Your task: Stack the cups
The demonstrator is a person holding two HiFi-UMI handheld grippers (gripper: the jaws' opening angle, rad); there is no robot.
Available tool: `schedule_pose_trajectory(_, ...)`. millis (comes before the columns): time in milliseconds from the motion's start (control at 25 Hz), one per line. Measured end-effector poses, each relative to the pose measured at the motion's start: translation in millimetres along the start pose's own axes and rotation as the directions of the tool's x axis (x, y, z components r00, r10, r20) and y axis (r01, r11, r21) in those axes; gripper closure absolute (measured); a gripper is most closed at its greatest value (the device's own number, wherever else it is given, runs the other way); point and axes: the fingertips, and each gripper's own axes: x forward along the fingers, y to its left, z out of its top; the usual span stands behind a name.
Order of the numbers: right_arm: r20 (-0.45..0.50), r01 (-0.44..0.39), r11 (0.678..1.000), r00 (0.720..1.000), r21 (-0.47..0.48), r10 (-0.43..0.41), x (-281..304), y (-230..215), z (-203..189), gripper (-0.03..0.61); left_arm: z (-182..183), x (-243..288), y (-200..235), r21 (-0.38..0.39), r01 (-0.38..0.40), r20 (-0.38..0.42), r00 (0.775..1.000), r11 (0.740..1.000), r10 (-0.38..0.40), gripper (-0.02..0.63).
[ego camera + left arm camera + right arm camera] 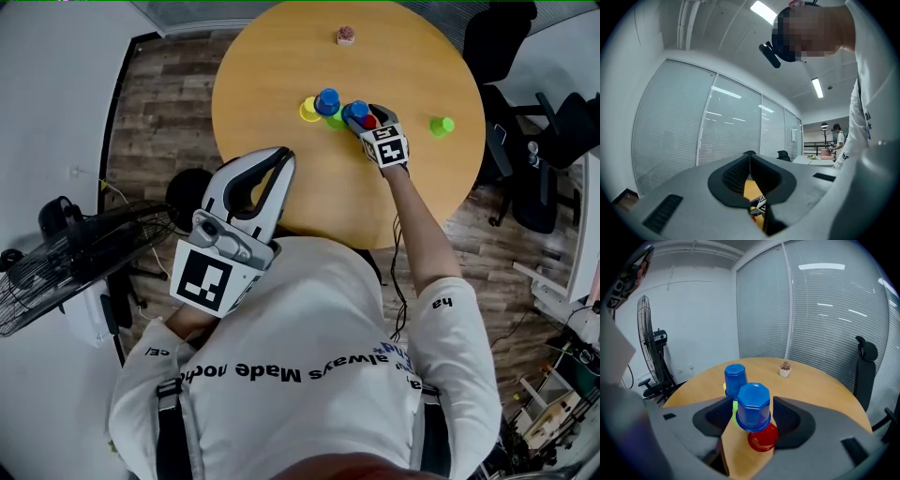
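Presently, by the clock as the head view lies, nearest item first:

1. left gripper [279, 157]: held close to the body at seven o'clock of the worktop [272, 66], level; fingers clenched tip to tip, nothing between them
2. right gripper [364, 114]: reaching in from five o'clock to mid-worktop; fingers [790, 420] released, spread either side of a cup with a gap showing on both flanks
3. blue cup [753, 408]: upside down, seated over the red cup [762, 438], between those spread fingers
4. second blue cup [327, 101]: at nine o'clock of item 3, inverted on a lime cup [335, 122]
5. yellow cup [309, 111]: touching that pair, further toward nine o'clock
6. green cup [441, 125]: alone at three o'clock, well apart
7. potted plant [346, 35]: at twelve o'clock, near the far edge

Handling, judged: the cups look like thin moulded plastic, so light, smooth and tapered, with walls that would give under a hard squeeze. Best taken across opposite side facets at mid-height with a gentle pinch; a low grip risks lifting the nested cup along with it
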Motion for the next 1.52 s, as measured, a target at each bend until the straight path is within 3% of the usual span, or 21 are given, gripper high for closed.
schedule_pose_trajectory(320,0.014,0.017,1.0,1.0,0.026,-0.018,-21,-1,-19,0.311,0,12,-15,-0.001,0.055,0.009,0.998,0.998,-0.055,0.581)
schedule_pose_trajectory(720,-0.02,0.104,0.988,0.995,0.112,-0.102,-61,-34,-77,0.311,-6,34,-46,-0.007,0.139,-0.009,0.99,0.99,-0.139,0.581)
schedule_pose_trajectory(1080,-0.045,0.252,0.95,0.968,0.185,-0.248,-96,-104,-119,0.311,-10,55,-63,-0.004,0.168,-0.033,0.985,0.986,-0.168,0.581)
schedule_pose_trajectory(1520,-0.082,0.361,0.897,0.933,0.256,-0.352,-111,-187,-138,0.311,-17,80,-63,-0.001,0.155,-0.078,0.985,0.988,-0.155,0.581)
